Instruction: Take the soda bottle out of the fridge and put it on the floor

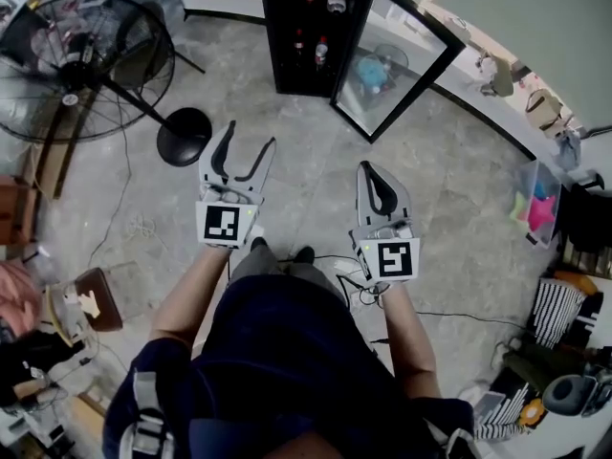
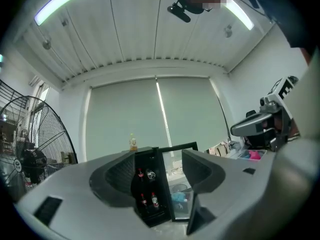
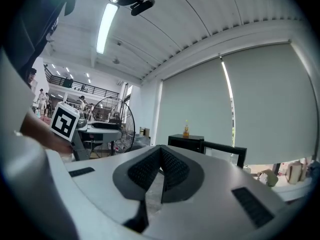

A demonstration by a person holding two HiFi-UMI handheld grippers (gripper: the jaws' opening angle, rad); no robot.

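The fridge (image 1: 316,32) is a black cabinet standing on the floor (image 1: 306,161) with its glass door (image 1: 397,60) swung wide open to the right. Inside it are the soda bottles (image 2: 154,200): small, dark, upright, each with a red label band. Two stand side by side on a lower shelf, and another (image 2: 139,174) stands on the shelf above, next to a clear item too small to make out. A yellowish bottle (image 2: 133,143) stands on top of the fridge. Both grippers are held well short of the fridge, facing its open front. The left gripper (image 1: 251,137) has its jaws spread wide with nothing between them but the distant fridge. The right gripper (image 1: 370,168) has its ribbed pads pressed together and carries nothing. A standing fan (image 1: 86,65) is off to the left of the fridge.
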